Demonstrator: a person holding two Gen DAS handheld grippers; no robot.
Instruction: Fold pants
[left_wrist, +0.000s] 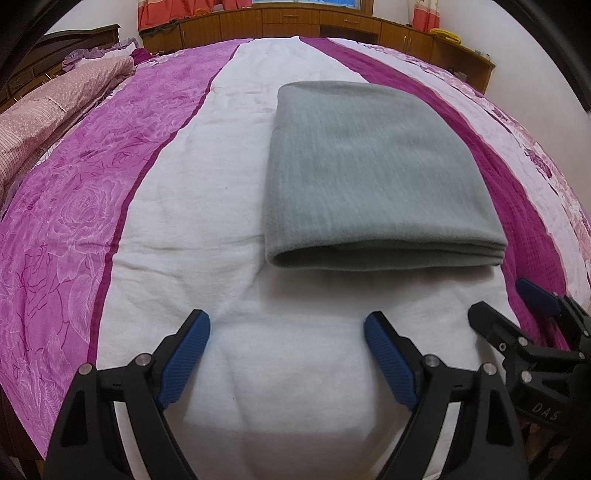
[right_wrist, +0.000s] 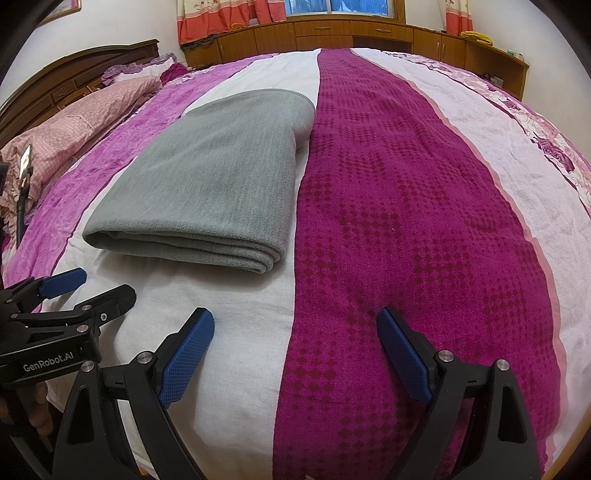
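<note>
Left to right. One wooden headboard (right_wrist: 55, 79) at far left, with one pink checked quilt (right_wrist: 74, 122) bunched in front of it, and one purple ruffled pillow (right_wrist: 125, 70) behind that.

One bed (left_wrist: 177, 206), cover striped lengthwise: pink rose print, white, dark magenta, pale pink, floral edge.

One pair of grey pants (left_wrist: 373, 173), folded into a compact rectangular bundle. It lies flat on the white stripe, right edge along the magenta stripe boundary. Rounded fold faces the cameras at near left; stacked layer edges show at near right corner. Far end looks like a hemmed band, curved. Nothing is touching it.

Two grippers, both near the front of the bed, short of the bundle, apart from it.
- left gripper (left_wrist: 286, 354): jaws spread wide, nothing between the blue pads, over the white stripe. Also seen from the right wrist view at lower left (right_wrist: 96, 288), labelled GenRobot.AI, fingers parted.
- right gripper (right_wrist: 295, 350): jaws spread wide, holding nothing, straddling the white/magenta boundary. In the left wrist view it shows at lower right (left_wrist: 509, 299), fingers parted.

Background: one run of wooden cabinets (right_wrist: 351, 37) along the far wall, two red-and-cream curtains (right_wrist: 229, 14) either side of one window (right_wrist: 358, 5), one yellow item (right_wrist: 474, 37) on the cabinet top at right; cannot tell what it is.
</note>
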